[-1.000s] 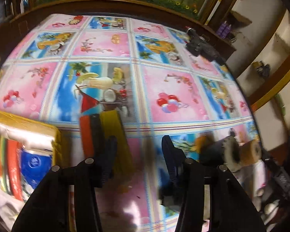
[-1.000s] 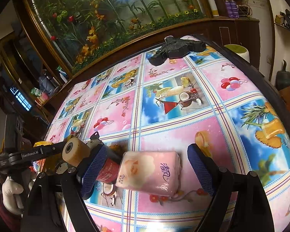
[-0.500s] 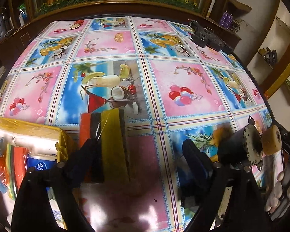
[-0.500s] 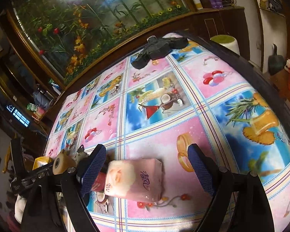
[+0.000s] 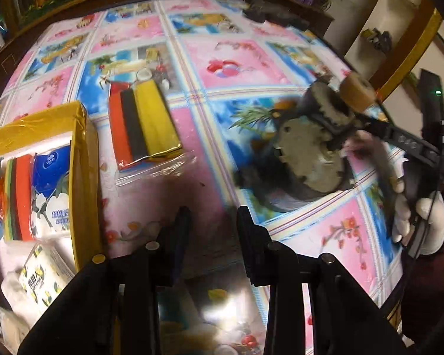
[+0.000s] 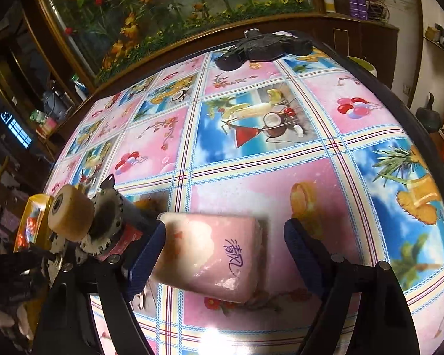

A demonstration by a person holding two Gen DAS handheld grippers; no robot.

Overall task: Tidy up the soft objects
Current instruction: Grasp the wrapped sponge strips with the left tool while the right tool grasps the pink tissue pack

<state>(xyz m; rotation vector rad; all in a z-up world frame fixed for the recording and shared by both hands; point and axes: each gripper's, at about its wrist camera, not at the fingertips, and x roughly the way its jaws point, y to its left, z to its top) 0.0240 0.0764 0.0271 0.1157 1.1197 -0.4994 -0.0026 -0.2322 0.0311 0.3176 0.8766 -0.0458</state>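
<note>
The step in hand looks like picking up the pink tissue pack (image 6: pixel 213 254) so it can join the other soft goods in the yellow box (image 5: pixel 83 159). The right gripper (image 6: pixel 222 254) straddles the pack with its jaws spread wide: the left pad (image 6: pixel 146 254) is touching or nearly touching one end, while the right pad stands clear of the other — nothing is held yet. The pack lies flat on the patterned tablecloth (image 6: pixel 251 171). Next it must close squarely on the pack's ends, gently enough that the wrapper doesn't squash or slip out, then lift. The left gripper (image 5: pixel 213 236) is empty, its jaws only narrowly apart over bare cloth. A second ago they were wider and framed the wrapped sponge pack (image 5: pixel 142 127); that pack now sits well ahead — the left gripper has drawn back, and the right has settled lower around the tissues.
</note>
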